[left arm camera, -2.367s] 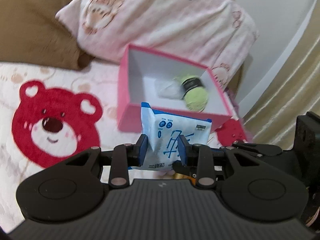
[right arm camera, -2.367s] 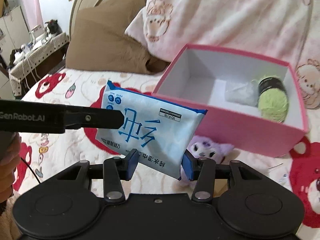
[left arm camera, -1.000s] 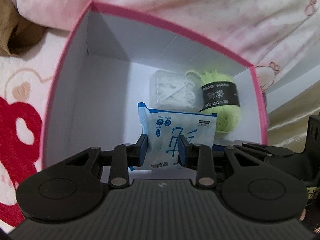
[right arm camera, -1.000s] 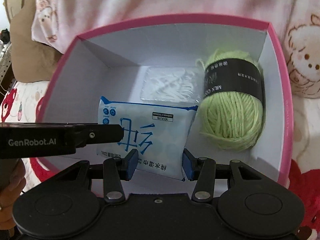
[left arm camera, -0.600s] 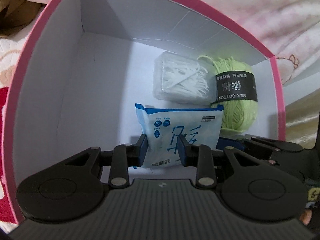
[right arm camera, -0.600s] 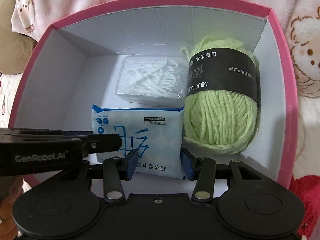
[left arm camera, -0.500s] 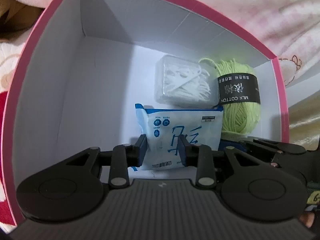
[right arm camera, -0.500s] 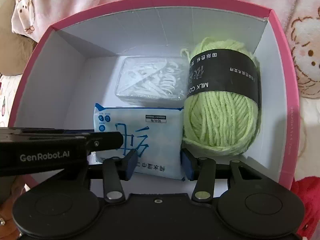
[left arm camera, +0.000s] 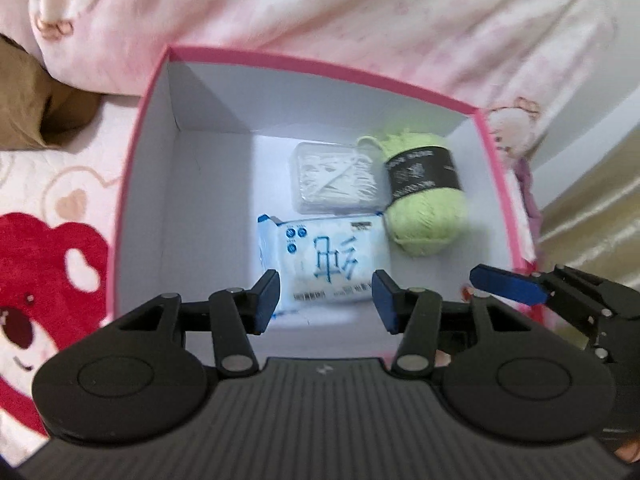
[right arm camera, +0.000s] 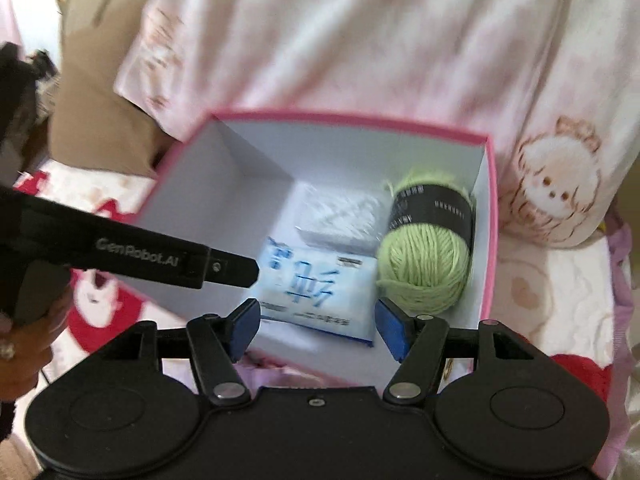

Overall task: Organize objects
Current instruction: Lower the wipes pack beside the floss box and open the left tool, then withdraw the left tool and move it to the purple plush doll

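The pink box [left arm camera: 132, 184] stands on the bed [left arm camera: 48, 184] against a pink blanket [left arm camera: 340, 20]; inside it the wet-wipe pack [left arm camera: 328, 264] lies flat on the floor near the front wall, touching the clear plastic case [left arm camera: 334, 178] behind it and the green yarn ball [left arm camera: 426, 196] by the right wall; the left tongs [left arm camera: 326, 300] are opening, their blue pads clear of the pack; the right tongs [right arm camera: 318, 320] are opening too, empty, above the box's front edge.
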Available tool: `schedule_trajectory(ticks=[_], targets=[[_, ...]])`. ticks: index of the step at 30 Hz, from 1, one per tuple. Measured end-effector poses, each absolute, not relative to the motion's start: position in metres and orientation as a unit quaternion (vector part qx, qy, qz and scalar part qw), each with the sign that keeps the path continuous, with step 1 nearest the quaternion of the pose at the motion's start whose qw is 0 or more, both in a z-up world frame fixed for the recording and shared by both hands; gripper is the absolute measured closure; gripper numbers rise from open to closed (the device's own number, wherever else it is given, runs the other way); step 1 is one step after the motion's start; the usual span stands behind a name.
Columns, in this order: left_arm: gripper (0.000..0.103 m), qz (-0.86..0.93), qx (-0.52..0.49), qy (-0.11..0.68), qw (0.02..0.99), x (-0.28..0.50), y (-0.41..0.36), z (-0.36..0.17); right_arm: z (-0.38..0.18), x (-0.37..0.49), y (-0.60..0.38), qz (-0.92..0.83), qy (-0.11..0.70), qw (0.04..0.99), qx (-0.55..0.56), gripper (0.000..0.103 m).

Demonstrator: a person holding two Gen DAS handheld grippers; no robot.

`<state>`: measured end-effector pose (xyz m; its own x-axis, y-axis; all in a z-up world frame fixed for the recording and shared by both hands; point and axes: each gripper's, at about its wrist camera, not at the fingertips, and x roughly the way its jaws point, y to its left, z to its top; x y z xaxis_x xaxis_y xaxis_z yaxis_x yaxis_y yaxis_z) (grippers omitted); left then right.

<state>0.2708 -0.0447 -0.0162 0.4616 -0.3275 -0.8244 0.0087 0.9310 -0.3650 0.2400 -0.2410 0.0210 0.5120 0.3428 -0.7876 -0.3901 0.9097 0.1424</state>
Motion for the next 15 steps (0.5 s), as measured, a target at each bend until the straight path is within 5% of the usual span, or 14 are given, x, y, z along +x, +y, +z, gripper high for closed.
schedule_trajectory(ticks=[15], targets=[[0.052,-0.118,-0.105,0.494,0.855,0.147,-0.031,0.074,0.088,0.12,-0.223,0.29,0.378,0.877,-0.067,0.029]])
